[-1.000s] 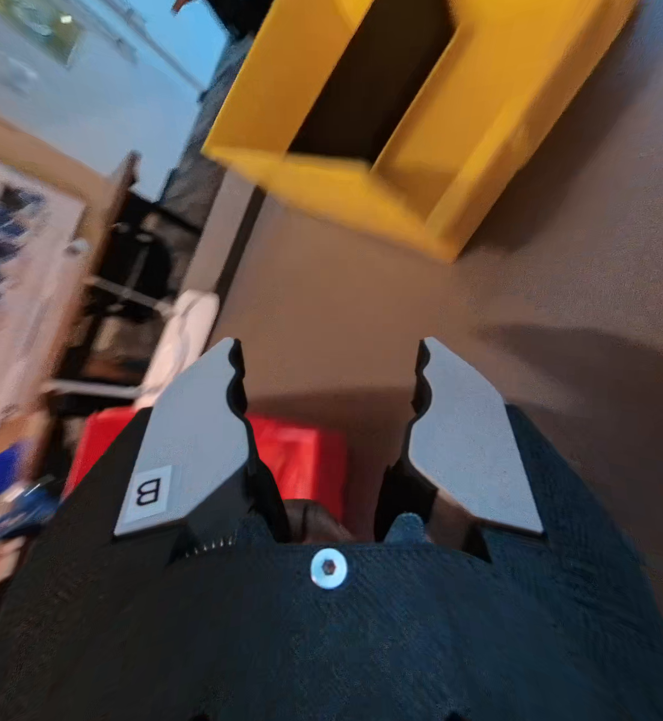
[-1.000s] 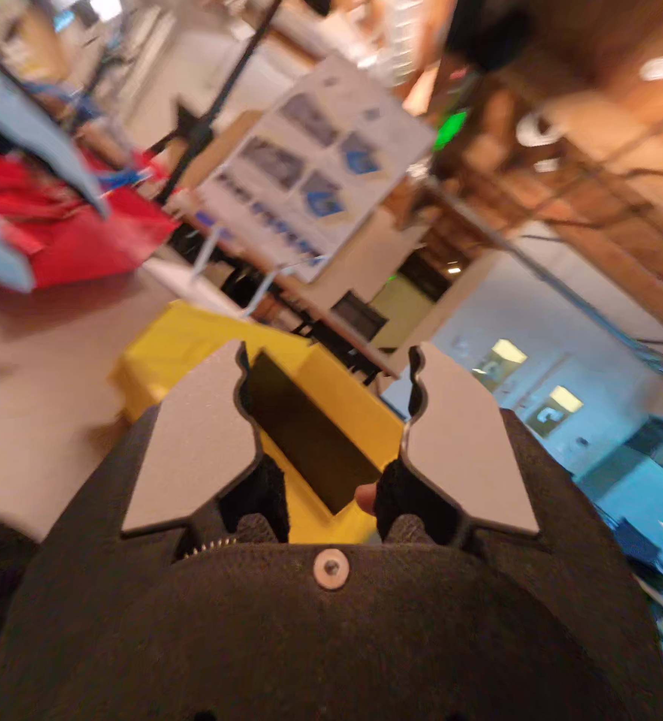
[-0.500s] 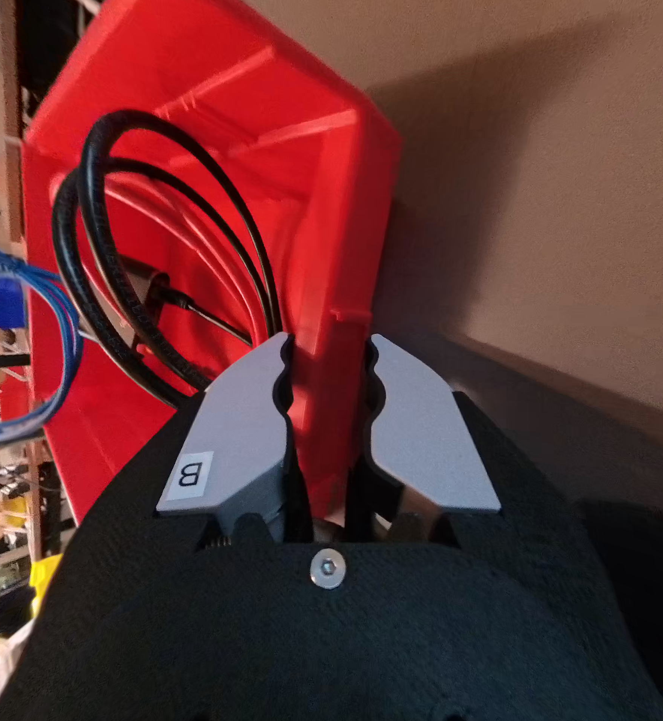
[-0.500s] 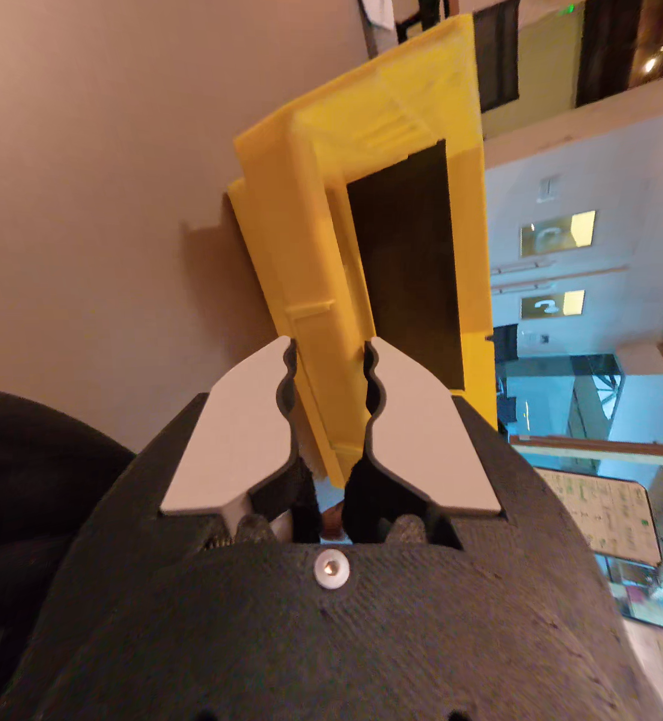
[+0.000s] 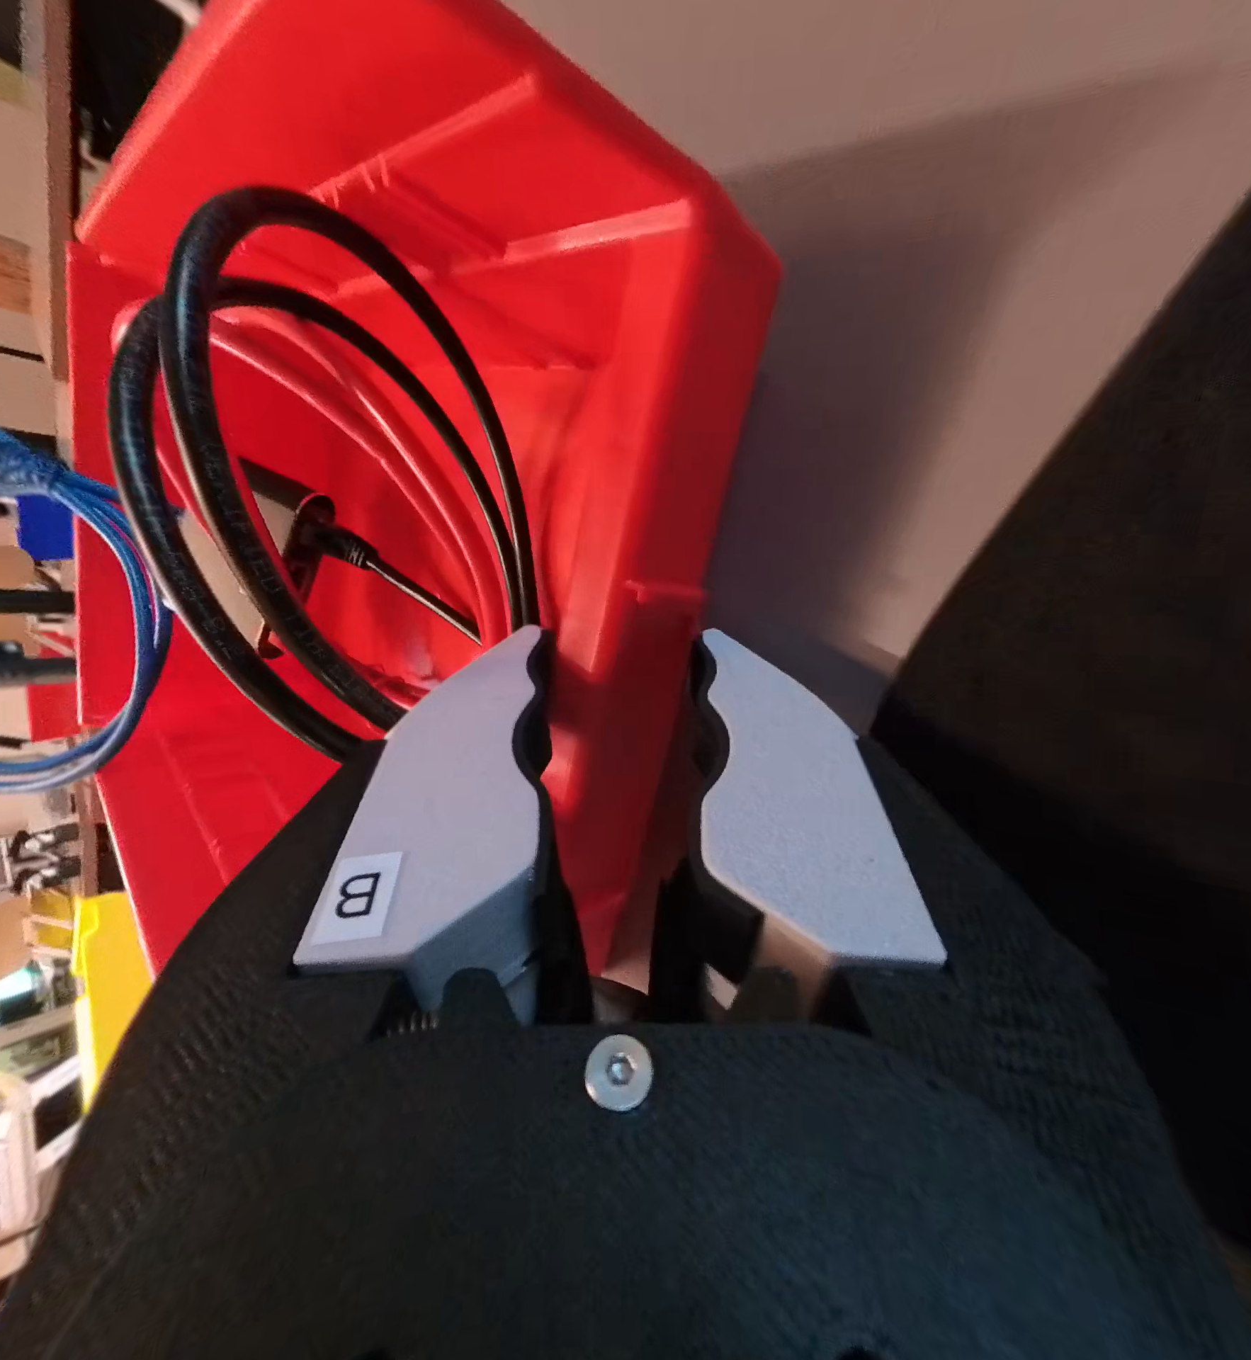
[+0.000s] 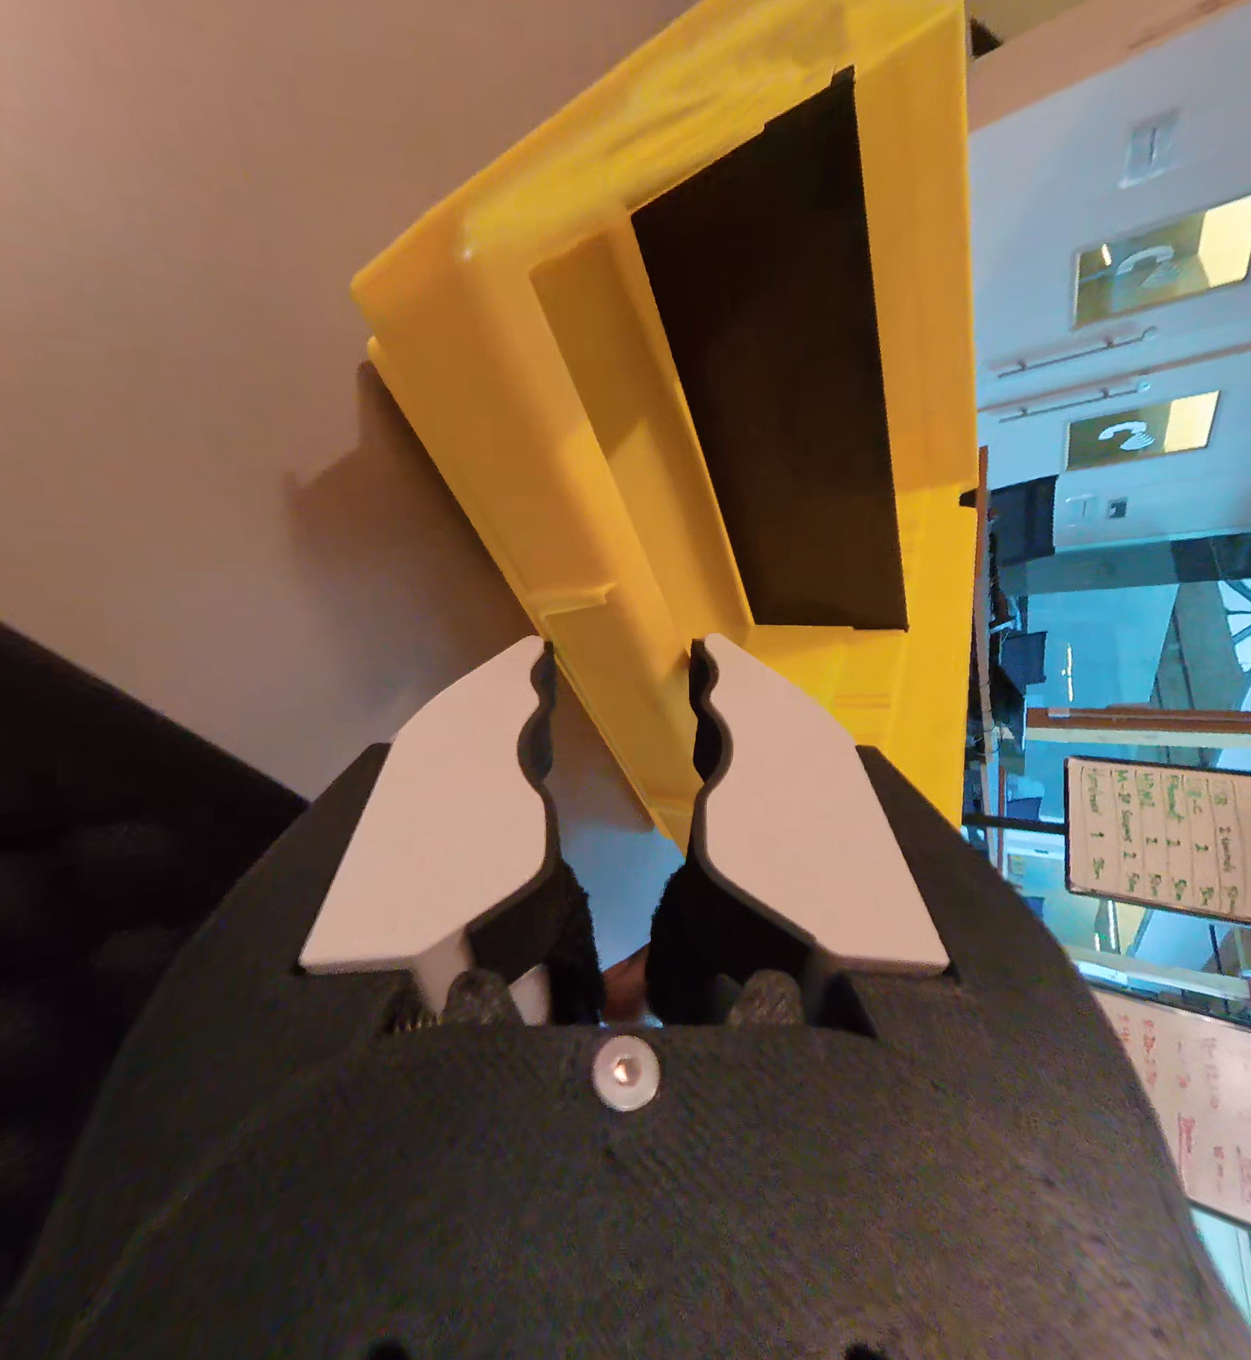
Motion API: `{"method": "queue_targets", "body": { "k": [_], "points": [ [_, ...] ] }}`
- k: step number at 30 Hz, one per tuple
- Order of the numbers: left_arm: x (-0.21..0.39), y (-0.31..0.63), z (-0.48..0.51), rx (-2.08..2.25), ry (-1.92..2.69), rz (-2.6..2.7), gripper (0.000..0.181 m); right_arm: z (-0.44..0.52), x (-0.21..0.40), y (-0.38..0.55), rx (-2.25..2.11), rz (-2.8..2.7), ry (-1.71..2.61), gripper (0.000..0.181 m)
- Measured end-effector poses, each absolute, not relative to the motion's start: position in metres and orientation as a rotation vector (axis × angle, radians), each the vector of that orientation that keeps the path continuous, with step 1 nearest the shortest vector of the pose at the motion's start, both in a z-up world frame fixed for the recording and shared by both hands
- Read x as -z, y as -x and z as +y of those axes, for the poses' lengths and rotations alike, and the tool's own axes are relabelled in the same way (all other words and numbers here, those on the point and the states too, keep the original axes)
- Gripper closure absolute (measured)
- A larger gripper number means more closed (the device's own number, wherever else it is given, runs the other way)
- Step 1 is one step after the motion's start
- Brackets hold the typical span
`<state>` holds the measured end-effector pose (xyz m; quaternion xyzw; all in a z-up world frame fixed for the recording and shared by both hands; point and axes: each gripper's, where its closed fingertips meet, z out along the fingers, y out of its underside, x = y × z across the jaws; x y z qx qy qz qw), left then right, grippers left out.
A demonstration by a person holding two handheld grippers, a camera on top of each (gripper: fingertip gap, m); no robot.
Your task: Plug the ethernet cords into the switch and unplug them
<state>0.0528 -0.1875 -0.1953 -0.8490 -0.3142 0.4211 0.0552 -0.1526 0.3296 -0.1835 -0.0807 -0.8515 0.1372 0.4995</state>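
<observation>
Two bins (image 5: 461,221) (image 6: 534,412), three cords (image 5: 188,412).

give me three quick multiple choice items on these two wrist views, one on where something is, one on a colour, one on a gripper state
1. Where are the black cords?
A. inside the red bin
B. on the bare table
C. inside the yellow bin

2. What colour is the bin at the right gripper?
A. blue
B. yellow
C. green

3. What is the left gripper doing?
A. hanging wide open over the table
B. pinching a blue cord
C. closed on the red bin's wall

Answers:
1. A, the black loops coil within the red bin.
2. B, the yellow bin has its rim between that gripper's fingers.
3. C, both fingers press the red wall from either side.
</observation>
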Motion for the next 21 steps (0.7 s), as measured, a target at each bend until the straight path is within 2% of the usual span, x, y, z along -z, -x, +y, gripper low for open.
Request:
{"method": "queue_targets", "body": {
  "k": [15, 17, 21],
  "points": [
    [0.197, -0.166, -0.240, -1.081, 2.623, -1.090, 0.141, 0.397, 0.185, 0.124, -0.338, -2.176, 0.307, 0.143],
    [0.195, -0.177, -0.239, -1.007, 2.577, -1.181, 0.123, 0.388, 0.184, 0.114, -0.511, -2.234, 0.347, 0.137],
    [0.166, -0.202, -0.207, -0.820, 2.327, -1.223, 0.103, 0.356, 0.147, 0.085, -1.092, -2.268, 0.406, 0.109]
  ]
}}
